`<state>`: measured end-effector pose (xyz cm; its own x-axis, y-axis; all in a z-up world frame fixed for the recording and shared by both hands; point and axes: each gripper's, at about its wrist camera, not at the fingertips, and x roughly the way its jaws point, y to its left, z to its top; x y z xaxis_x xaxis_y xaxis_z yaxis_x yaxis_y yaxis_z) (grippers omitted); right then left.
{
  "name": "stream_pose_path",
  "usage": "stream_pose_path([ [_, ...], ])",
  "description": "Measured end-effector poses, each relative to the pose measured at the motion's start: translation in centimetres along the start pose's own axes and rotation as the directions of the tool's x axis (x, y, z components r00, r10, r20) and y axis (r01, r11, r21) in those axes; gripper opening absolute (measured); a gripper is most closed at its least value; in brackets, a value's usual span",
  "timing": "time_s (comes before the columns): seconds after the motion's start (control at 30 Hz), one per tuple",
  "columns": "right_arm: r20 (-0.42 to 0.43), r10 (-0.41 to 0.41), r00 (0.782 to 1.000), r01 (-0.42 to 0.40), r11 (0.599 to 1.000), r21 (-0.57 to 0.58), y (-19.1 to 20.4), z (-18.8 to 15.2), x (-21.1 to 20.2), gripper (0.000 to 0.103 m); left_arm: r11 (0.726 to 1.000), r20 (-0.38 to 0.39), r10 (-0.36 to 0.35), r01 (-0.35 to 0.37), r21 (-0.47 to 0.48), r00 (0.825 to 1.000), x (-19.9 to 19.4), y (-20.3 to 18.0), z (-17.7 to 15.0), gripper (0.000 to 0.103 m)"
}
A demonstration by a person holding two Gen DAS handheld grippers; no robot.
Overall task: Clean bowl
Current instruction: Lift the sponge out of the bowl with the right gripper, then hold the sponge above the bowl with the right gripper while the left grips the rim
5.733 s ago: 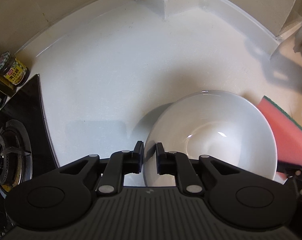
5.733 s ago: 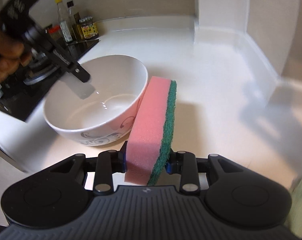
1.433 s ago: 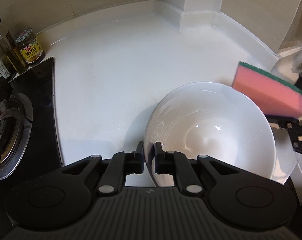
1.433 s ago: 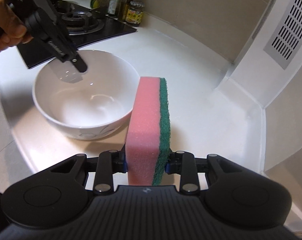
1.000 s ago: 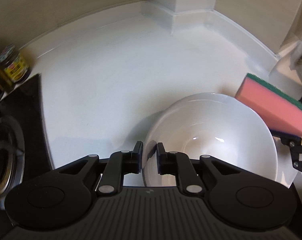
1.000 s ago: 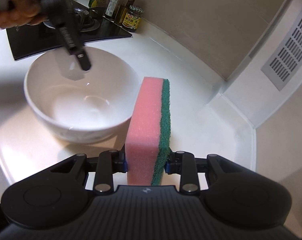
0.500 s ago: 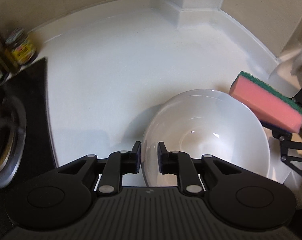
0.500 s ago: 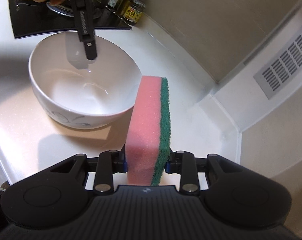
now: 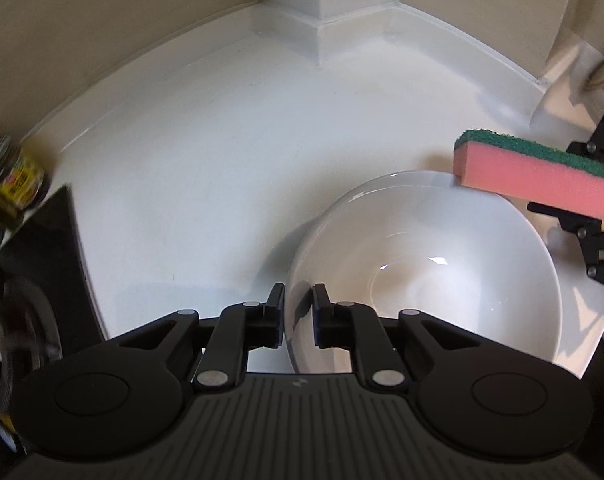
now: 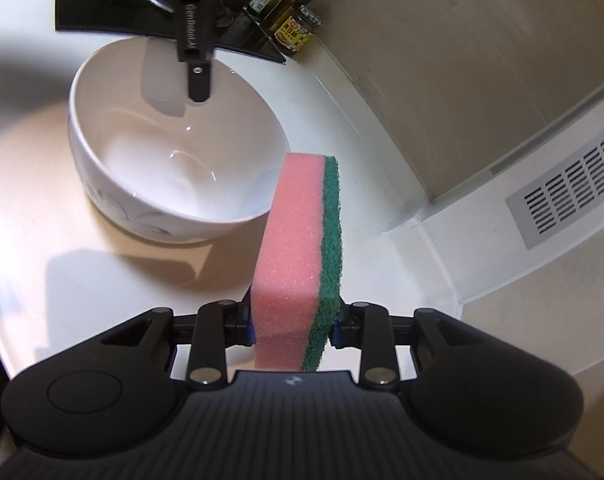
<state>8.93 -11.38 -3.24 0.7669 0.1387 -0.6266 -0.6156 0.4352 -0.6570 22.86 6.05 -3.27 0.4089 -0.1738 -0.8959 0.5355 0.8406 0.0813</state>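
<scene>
A white bowl (image 9: 421, 280) with a grey pattern on its outside (image 10: 174, 160) sits on the white counter. My left gripper (image 9: 298, 312) is shut on the bowl's near rim, one finger inside and one outside; it also shows in the right wrist view (image 10: 196, 68). My right gripper (image 10: 294, 320) is shut on a pink sponge (image 10: 290, 256) with a green scouring side, held on edge. The sponge (image 9: 533, 172) hangs just above the bowl's far right rim, beside the bowl.
A black gas hob (image 10: 114, 4) lies at the counter's far end, with sauce bottles and a jar (image 10: 298, 28) next to it; the jar also shows in the left wrist view (image 9: 10, 180). White walls and a corner post (image 9: 325, 8) bound the counter. A vent grille (image 10: 569, 188) is at right.
The right gripper has risen and swung the sponge closer over the bowl's rim. The left gripper keeps its hold on the rim; the bowl has turned slightly.
</scene>
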Motion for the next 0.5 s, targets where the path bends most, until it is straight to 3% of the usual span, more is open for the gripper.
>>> stream_pose_path([
  [0.37, 0.035, -0.022, 0.999, 0.028, 0.984, -0.178, -1.8, 0.1, 2.8, 0.027, 0.975, 0.006, -0.028, 0.026, 0.221, 1.000, 1.7, 0.6, 2.6, 0.016],
  [0.5, 0.037, -0.023, 0.999, 0.030, 0.976, -0.215, -2.2, 0.8, 3.7, 0.027, 0.983, 0.001, -0.030, 0.029, 0.183, 1.000, 1.8, 0.9, 2.9, 0.018],
])
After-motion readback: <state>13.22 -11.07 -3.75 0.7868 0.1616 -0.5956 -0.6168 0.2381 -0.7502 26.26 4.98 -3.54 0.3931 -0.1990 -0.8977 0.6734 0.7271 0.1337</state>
